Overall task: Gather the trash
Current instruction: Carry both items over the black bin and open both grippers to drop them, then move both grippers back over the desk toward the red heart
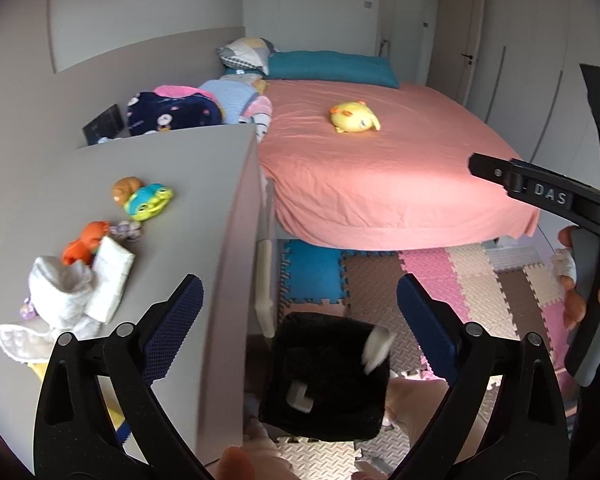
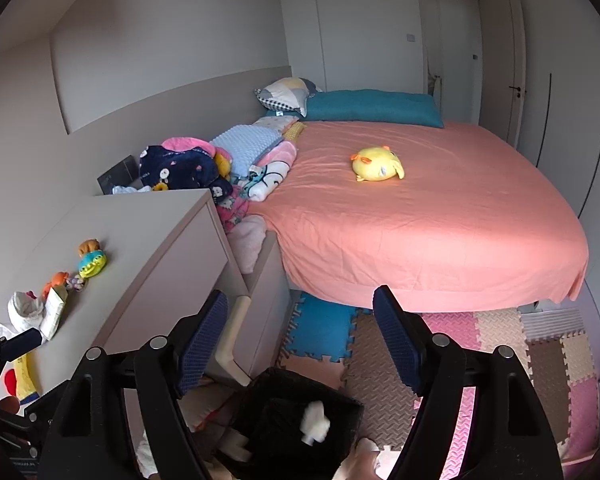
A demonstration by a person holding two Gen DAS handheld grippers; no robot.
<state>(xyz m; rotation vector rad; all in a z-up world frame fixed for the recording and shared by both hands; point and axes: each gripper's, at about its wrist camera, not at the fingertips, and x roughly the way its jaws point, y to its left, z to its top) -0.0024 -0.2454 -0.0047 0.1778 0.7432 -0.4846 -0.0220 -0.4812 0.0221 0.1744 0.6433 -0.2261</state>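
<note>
1. below and between the spread fingers of the left gripper [image 1: 300, 320], a black bin [image 1: 324, 376] stands on the foam floor mat [image 1: 476, 288], with a blurred white scrap [image 1: 376, 350] at its rim, apparently mid-fall, and a pale piece [image 1: 300, 396] already lying inside.
2. the right gripper [image 2: 300, 344] also hangs with fingers wide apart and nothing between them; the same bin [image 2: 292, 420] sits just below them, the white scrap [image 2: 316, 424] over its mouth.
3. judged from this, a drop into the bin is the step in hand; the next move likely calls for turning back to the dresser top [image 1: 140, 216] for more trash.
4. left of the left fingers, on that top, lie crumpled white cloth or paper [image 1: 60, 296] and a white packet [image 1: 112, 280], the likeliest trash left, touching an orange toy [image 1: 84, 244]; whether the cloth counts as trash cannot be told.
5. a green-and-blue toy [image 1: 148, 200] sits farther back, apart from the packet.
6. the dresser's front edge runs close beside the left finger, and the bin stands just beside its base, so a reach must rise over that corner.
7. beyond both pairs of fingers, the mat lies open up to the pink bed [image 2: 420, 220], where a yellow plush [image 2: 378, 164] rests well apart from the work.
</note>
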